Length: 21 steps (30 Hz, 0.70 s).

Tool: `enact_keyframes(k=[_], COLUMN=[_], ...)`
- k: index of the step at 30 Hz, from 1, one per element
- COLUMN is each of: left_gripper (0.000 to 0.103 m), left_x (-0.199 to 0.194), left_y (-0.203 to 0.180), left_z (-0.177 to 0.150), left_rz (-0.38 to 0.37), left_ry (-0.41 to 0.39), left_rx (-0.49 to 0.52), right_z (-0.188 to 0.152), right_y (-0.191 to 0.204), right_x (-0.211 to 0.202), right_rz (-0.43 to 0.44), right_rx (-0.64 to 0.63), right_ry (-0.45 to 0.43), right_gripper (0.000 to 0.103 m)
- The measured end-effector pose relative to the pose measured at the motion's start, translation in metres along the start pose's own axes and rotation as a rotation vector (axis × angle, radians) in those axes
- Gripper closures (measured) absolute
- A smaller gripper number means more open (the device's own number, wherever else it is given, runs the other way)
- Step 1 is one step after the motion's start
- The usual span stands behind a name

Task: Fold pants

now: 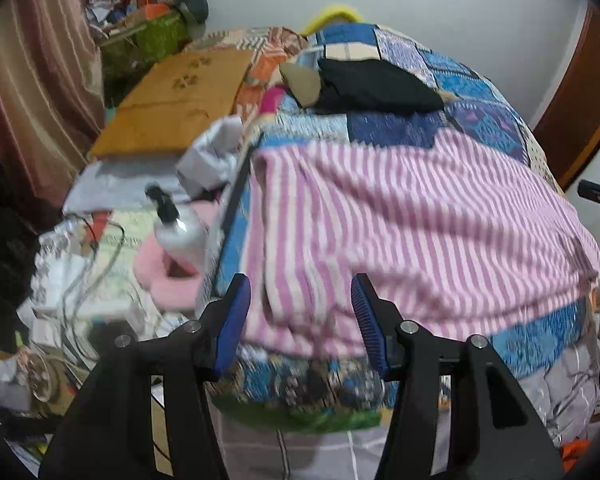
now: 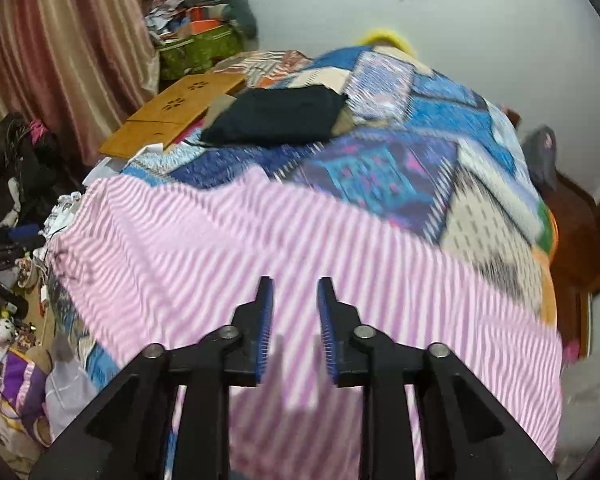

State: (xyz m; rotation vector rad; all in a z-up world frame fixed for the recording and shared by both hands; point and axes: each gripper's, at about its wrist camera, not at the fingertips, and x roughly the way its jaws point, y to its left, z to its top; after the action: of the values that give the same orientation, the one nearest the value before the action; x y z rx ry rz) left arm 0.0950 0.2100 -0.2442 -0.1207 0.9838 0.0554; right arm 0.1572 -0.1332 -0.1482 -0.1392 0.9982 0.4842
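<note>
Pink-and-white striped pants (image 1: 400,232) lie spread across the near end of a bed with a blue patchwork cover (image 1: 472,88). They also show in the right wrist view (image 2: 260,248), where they hang over the bed's near edge. My left gripper (image 1: 298,300) is open and empty, just above the pants' near left edge. My right gripper (image 2: 294,300) is open with a narrow gap, over the pants' near middle; a blurred fold of the cloth lies between the jaws lower down, not clamped.
A folded black garment (image 1: 376,84) lies farther back on the bed, also in the right wrist view (image 2: 276,116). A wooden lap table (image 1: 180,100), a white pump bottle (image 1: 178,228), pink slippers and cables clutter the left. A wooden door stands right.
</note>
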Motion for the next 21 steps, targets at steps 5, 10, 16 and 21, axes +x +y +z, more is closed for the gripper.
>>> enact_keyframes(k=[5,10,16,21], left_gripper=[0.050,0.060,0.097,0.103], left_x=[0.014,0.025,0.030,0.004], left_y=[-0.004,-0.010,-0.019,0.009], left_z=[-0.016,-0.016,-0.022,-0.023], left_rz=[-0.029,-0.015,0.100,0.215], left_ry=[0.021,0.015,0.016,-0.053], left_rx=[-0.030,-0.030,0.033,0.001], right_z=[-0.038,-0.060,-0.074,-0.079], right_y=[-0.001,0.010,0.024,0.017], right_x=[-0.004,0.013,0.026,0.024], right_rz=[0.011,0.032,-0.009,0.018], right_rx=[0.050,0.061,0.014,0.038], right_ry=[0.024,0.068,0.082,0.095], right_gripper=[0.076,0.076,0.076,0.076])
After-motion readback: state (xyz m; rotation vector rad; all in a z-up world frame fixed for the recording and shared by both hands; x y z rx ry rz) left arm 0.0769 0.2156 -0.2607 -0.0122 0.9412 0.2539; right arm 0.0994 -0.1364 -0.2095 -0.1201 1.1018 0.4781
